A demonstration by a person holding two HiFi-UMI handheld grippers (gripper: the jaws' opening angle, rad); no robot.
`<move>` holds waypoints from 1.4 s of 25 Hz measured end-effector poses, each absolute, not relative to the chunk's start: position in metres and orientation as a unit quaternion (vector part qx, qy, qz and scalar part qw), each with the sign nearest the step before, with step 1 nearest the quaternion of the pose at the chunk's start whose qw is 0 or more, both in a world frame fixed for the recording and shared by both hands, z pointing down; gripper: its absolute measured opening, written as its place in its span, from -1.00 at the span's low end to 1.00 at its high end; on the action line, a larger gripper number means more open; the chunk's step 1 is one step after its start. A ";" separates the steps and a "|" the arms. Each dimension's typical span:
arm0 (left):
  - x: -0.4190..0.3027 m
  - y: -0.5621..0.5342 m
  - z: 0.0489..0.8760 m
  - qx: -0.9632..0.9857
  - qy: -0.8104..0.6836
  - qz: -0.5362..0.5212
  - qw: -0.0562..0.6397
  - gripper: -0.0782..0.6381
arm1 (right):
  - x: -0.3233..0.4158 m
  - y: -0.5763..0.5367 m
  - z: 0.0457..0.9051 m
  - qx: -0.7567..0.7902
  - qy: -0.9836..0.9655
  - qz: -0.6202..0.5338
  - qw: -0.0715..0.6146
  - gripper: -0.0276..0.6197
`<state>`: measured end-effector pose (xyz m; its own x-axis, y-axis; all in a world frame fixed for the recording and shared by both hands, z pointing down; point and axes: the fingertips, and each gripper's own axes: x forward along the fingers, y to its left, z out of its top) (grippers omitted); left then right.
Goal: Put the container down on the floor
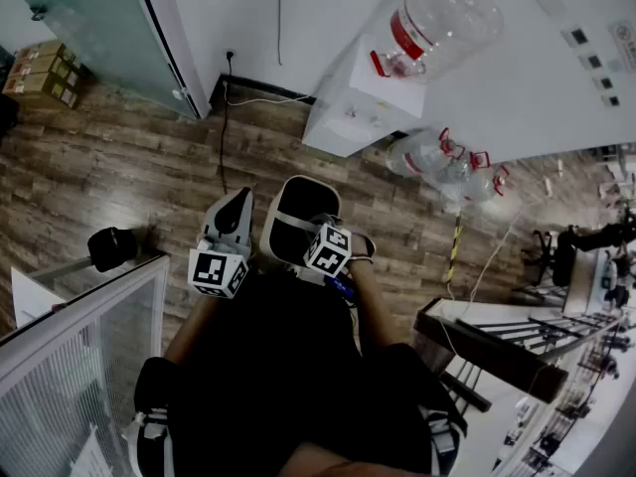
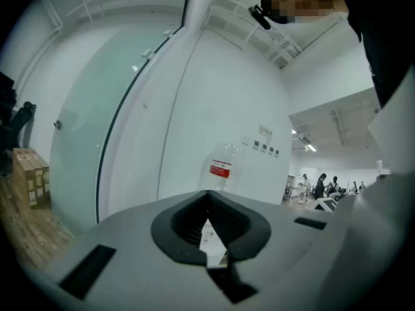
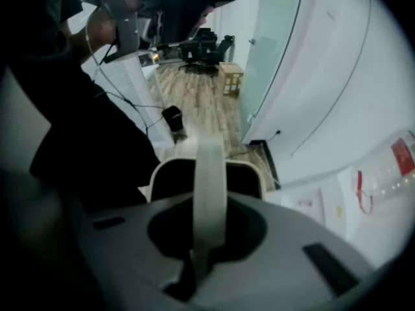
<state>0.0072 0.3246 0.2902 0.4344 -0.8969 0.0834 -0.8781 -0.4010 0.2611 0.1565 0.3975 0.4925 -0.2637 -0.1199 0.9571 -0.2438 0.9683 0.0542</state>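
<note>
In the head view a white open-topped container [image 1: 298,202] hangs in front of me over the wooden floor. Its flat handle band [image 1: 294,226] crosses the dark opening. My right gripper [image 1: 320,229] is shut on that band. The right gripper view shows the handle [image 3: 210,186] running up from between the closed jaws of the right gripper [image 3: 194,264], with the container's rim [image 3: 202,166] behind it. My left gripper [image 1: 238,202] hovers just left of the container, apart from it. In its own view the left gripper [image 2: 217,254] has its jaws together with nothing held.
A white water dispenser [image 1: 350,107] with a large bottle [image 1: 437,18] stands against the wall ahead, spare bottles [image 1: 445,154] beside it. A cable [image 1: 225,127] trails from a wall socket. Cardboard boxes [image 1: 40,68] sit far left, a glass partition [image 1: 79,336] near left, a desk [image 1: 497,351] right.
</note>
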 end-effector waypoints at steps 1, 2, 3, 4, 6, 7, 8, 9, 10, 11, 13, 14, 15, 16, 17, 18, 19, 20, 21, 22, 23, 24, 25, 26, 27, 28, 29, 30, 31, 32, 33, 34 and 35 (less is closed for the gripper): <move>0.007 0.326 0.290 0.836 -0.531 -0.036 0.135 -0.70 | 0.156 0.399 0.493 0.113 -0.794 0.054 0.595 -0.82; 0.006 0.327 0.291 0.835 -0.532 -0.036 0.136 -0.69 | 0.155 0.401 0.493 0.113 -0.795 0.057 0.594 -0.82; 0.006 0.328 0.291 0.835 -0.532 -0.037 0.137 -0.69 | 0.155 0.402 0.494 0.112 -0.795 0.058 0.594 -0.82; 0.005 0.329 0.291 0.834 -0.533 -0.037 0.138 -0.69 | 0.155 0.403 0.494 0.112 -0.795 0.059 0.594 -0.82; 0.004 0.330 0.291 0.834 -0.533 -0.038 0.137 -0.69 | 0.155 0.403 0.495 0.111 -0.794 0.058 0.594 -0.82; 0.003 0.330 0.290 0.834 -0.534 -0.038 0.137 -0.69 | 0.154 0.404 0.495 0.111 -0.794 0.057 0.594 -0.82; 0.001 0.330 0.290 0.833 -0.534 -0.039 0.137 -0.69 | 0.154 0.404 0.495 0.110 -0.795 0.057 0.594 -0.82; -0.001 0.330 0.290 0.833 -0.534 -0.040 0.137 -0.70 | 0.153 0.405 0.496 0.109 -0.795 0.057 0.594 -0.82; -0.003 0.330 0.290 0.833 -0.534 -0.040 0.137 -0.69 | 0.152 0.405 0.496 0.110 -0.795 0.057 0.594 -0.82; -0.005 0.330 0.290 0.833 -0.535 -0.040 0.137 -0.69 | 0.151 0.405 0.496 0.112 -0.795 0.058 0.593 -0.82; -0.011 0.330 0.291 0.832 -0.535 -0.040 0.138 -0.69 | 0.147 0.404 0.496 0.117 -0.796 0.060 0.591 -0.82; -0.014 0.329 0.291 0.832 -0.536 -0.040 0.138 -0.69 | 0.146 0.403 0.496 0.118 -0.797 0.062 0.590 -0.82; -0.018 0.328 0.291 0.832 -0.536 -0.040 0.138 -0.69 | 0.144 0.403 0.496 0.118 -0.796 0.064 0.590 -0.82; -0.021 0.327 0.290 0.832 -0.535 -0.040 0.138 -0.69 | 0.143 0.404 0.497 0.117 -0.796 0.067 0.591 -0.82; -0.025 0.325 0.290 0.833 -0.534 -0.041 0.138 -0.69 | 0.142 0.404 0.497 0.117 -0.794 0.070 0.592 -0.82; -0.028 0.324 0.289 0.834 -0.533 -0.041 0.139 -0.69 | 0.141 0.404 0.497 0.117 -0.793 0.071 0.594 -0.82; -0.032 0.322 0.289 0.835 -0.531 -0.041 0.139 -0.70 | 0.139 0.403 0.497 0.118 -0.791 0.071 0.596 -0.82; -0.035 0.321 0.289 0.836 -0.529 -0.042 0.139 -0.70 | 0.137 0.402 0.498 0.120 -0.790 0.070 0.597 -0.82; -0.039 0.319 0.289 0.838 -0.526 -0.042 0.140 -0.69 | 0.134 0.400 0.499 0.123 -0.789 0.070 0.598 -0.82; -0.042 0.316 0.289 0.839 -0.524 -0.042 0.141 -0.69 | 0.132 0.398 0.499 0.126 -0.788 0.070 0.599 -0.82; -0.046 0.314 0.289 0.841 -0.521 -0.042 0.142 -0.69 | 0.128 0.396 0.499 0.128 -0.787 0.073 0.599 -0.82; -0.049 0.312 0.290 0.843 -0.517 -0.042 0.143 -0.69 | 0.125 0.395 0.498 0.130 -0.787 0.077 0.598 -0.82; -0.051 0.309 0.291 0.844 -0.514 -0.042 0.145 -0.69 | 0.122 0.393 0.497 0.131 -0.787 0.080 0.597 -0.82; -0.054 0.308 0.293 0.846 -0.511 -0.041 0.147 -0.70 | 0.120 0.391 0.496 0.133 -0.787 0.083 0.596 -0.82; -0.057 0.306 0.294 0.848 -0.508 -0.041 0.148 -0.69 | 0.118 0.388 0.495 0.135 -0.787 0.084 0.596 -0.82; -0.060 0.305 0.295 0.849 -0.505 -0.041 0.149 -0.69 | 0.116 0.385 0.494 0.138 -0.788 0.085 0.594 -0.82; -0.063 0.303 0.295 0.851 -0.503 -0.040 0.148 -0.69 | 0.115 0.382 0.494 0.142 -0.788 0.085 0.592 -0.82; -0.065 0.299 0.295 0.852 -0.501 -0.039 0.146 -0.69 | 0.113 0.376 0.493 0.146 -0.789 0.085 0.591 -0.82; -0.067 0.296 0.295 0.853 -0.501 -0.038 0.144 -0.69 | 0.112 0.371 0.493 0.149 -0.790 0.085 0.589 -0.82; -0.069 0.292 0.296 0.853 -0.501 -0.036 0.144 -0.69 | 0.111 0.366 0.492 0.151 -0.790 0.085 0.588 -0.82; -0.070 0.290 0.296 0.853 -0.501 -0.034 0.144 -0.69 | 0.109 0.363 0.491 0.151 -0.791 0.087 0.587 -0.82; -0.071 0.288 0.297 0.852 -0.502 -0.033 0.146 -0.70 | 0.107 0.361 0.491 0.150 -0.792 0.089 0.585 -0.82; -0.072 0.285 0.298 0.851 -0.503 -0.032 0.147 -0.70 | 0.104 0.358 0.490 0.149 -0.794 0.090 0.582 -0.82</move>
<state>-0.0722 0.2848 0.2977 0.4924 -0.8653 0.0936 -0.8465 -0.4511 0.2827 0.1041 0.3580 0.4904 -0.2773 -0.1319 0.9517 -0.3422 0.9391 0.0304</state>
